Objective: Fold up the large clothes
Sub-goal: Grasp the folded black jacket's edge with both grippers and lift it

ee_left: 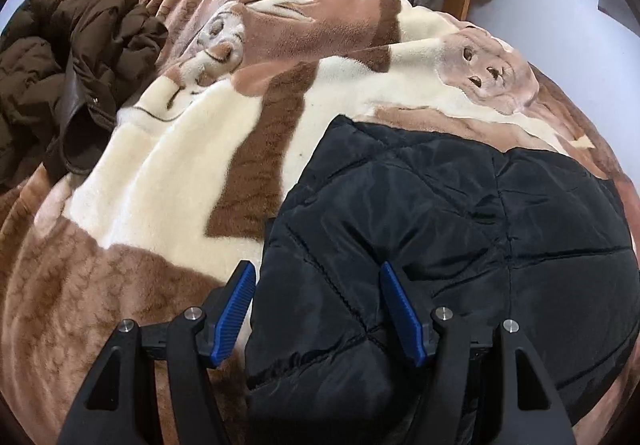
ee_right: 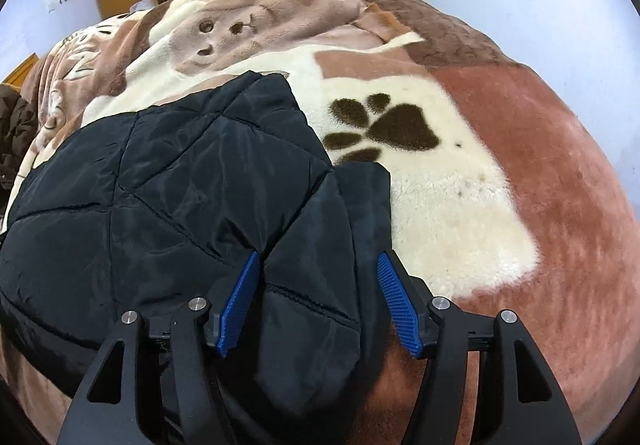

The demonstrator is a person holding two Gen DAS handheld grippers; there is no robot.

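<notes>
Both tongs, left (ee_left: 318, 277) and right (ee_right: 318, 265), hang released over the folded black jacket (ee_left: 460, 213).

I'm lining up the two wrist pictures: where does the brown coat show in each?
Left wrist: the brown coat lies crumpled at the far left on the blanket.
Right wrist: only a sliver of the coat shows at the left edge.
Shared landmark: the black quilted jacket.
</notes>
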